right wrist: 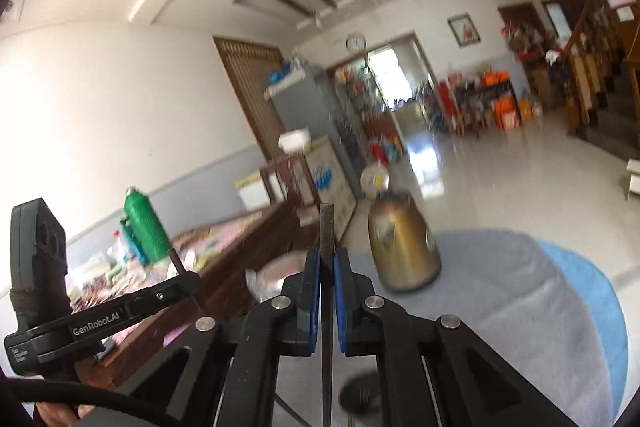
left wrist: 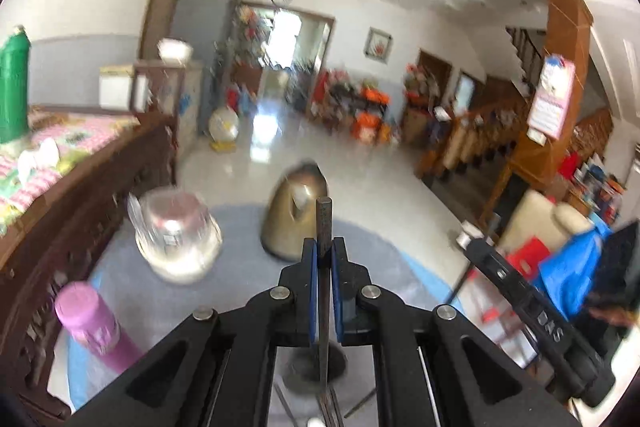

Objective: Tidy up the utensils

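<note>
Risk first. Each claw carries a thin dark utensil handle pinched near one end, so the long free part hangs below the pads; a quick swing could let it pivot or slip out, judging by how little of the pad bears on it. The business ends are hidden under the claws (fork, spoon, cannot tell). Both views are smeared, so fine detail is doubtful.

Second risk: the gold kettle and the shiny pot stand on the grey-blue round table, near the path down; a dangling handle could knock either. The pink bottle sits near the table's edge.

Left claw: jaws together, clamped on its utensil, held clear of the table.

Right claw: the same, pads tight on its utensil, end poking up.
</note>
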